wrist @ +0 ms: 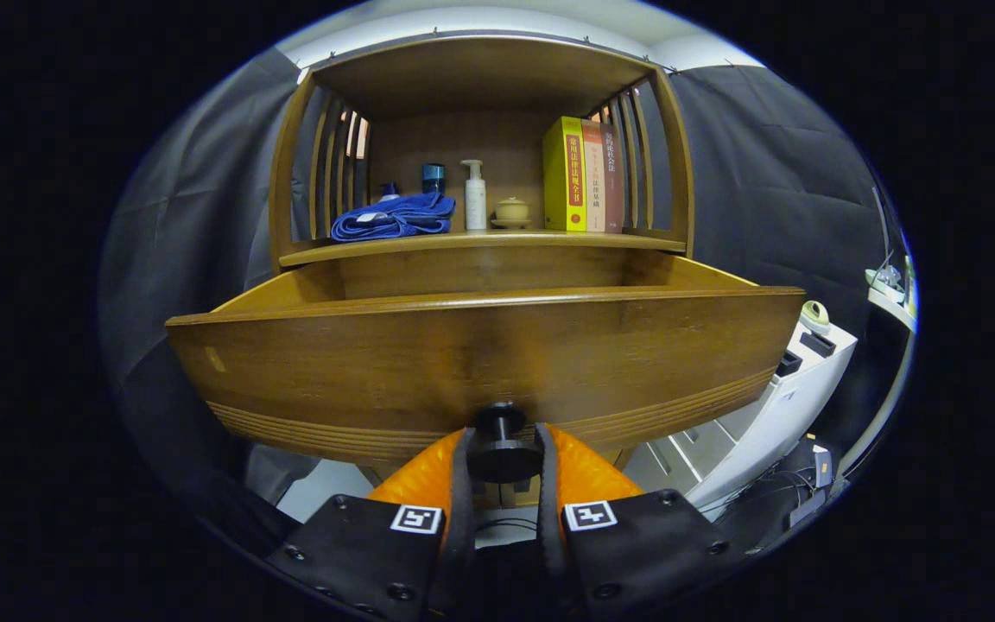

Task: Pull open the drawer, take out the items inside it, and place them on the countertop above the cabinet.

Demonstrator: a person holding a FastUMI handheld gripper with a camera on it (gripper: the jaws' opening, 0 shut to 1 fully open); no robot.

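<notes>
The gripper (502,462) is seen with its jaws clamped on the black knob (502,449) at the middle of the drawer (480,363) front. The drawer is drawn well out of the cabinet (480,86); its inside is hidden behind the front, so its items cannot be told. On the desk (480,244) above it, a blue cloth (394,218) lies at the left, a bottle (474,197) and bowl (511,212) stand mid-way, and books (582,175) at the right. Opening is judged done; emptying is left.
</notes>
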